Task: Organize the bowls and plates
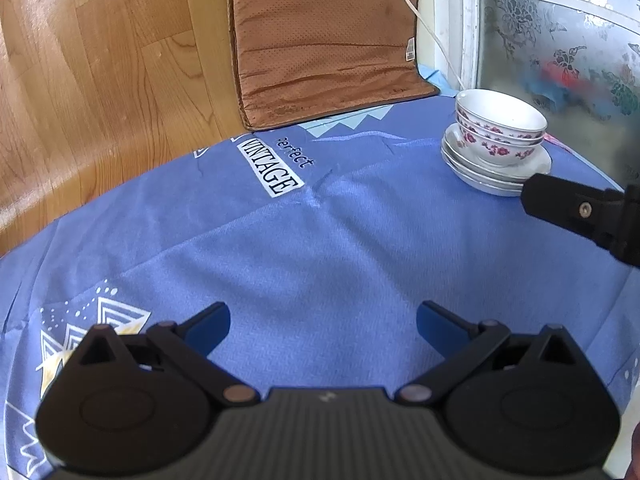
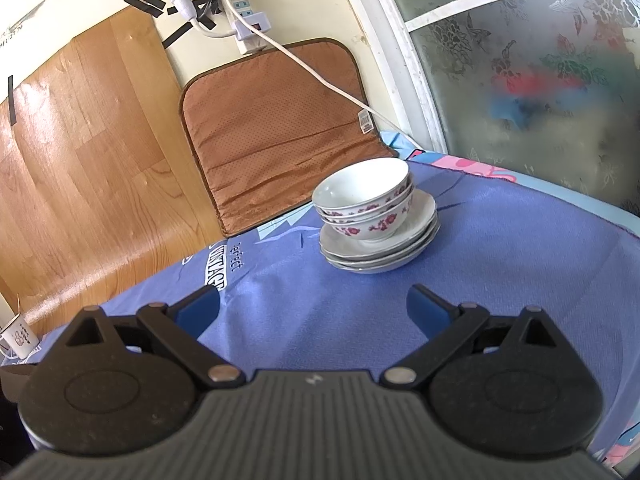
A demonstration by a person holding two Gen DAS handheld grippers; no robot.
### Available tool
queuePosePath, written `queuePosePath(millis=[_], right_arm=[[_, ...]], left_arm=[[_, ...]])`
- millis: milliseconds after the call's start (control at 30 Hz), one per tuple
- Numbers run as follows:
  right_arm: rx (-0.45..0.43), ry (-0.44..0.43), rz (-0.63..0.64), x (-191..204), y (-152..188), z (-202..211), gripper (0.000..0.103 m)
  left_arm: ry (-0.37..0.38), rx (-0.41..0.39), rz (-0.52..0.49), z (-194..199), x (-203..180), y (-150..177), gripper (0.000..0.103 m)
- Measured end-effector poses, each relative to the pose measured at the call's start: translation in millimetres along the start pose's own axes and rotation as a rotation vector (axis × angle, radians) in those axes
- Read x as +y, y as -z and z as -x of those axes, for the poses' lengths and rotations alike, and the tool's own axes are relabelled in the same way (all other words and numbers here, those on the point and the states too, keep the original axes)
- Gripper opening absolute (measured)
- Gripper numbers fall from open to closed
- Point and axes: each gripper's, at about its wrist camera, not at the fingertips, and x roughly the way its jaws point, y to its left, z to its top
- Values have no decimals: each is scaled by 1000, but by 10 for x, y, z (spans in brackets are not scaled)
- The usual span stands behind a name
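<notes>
White bowls (image 2: 366, 200) with pink flowers, three counted by their rims, are sitting nested on a stack of white plates (image 2: 380, 246), about four, exact count unclear. One stack only, resting on the blue tablecloth (image 2: 500, 272) toward the far edge, near the frosted window (image 2: 540, 60). Left gripper (image 1: 323, 322) is hovering over bare cloth, fingers spread wide, gripping nothing. Right gripper (image 2: 313, 307) is facing the stack from short of it, fingers also spread, nothing between them; its black tip is showing beside the plates in the left view. One brown cushion (image 2: 276, 128) is leaning against the wall behind. One power strip (image 2: 248, 20) is hanging above, white cord trailing down.
</notes>
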Motion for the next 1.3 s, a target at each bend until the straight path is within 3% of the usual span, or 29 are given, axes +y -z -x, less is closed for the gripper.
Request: queuePosePath(millis=[1300], right_arm=[[2,-9,-9,-13,-32,1,101]], left_arm=[[9,22,-90,-34,-122,52,103]])
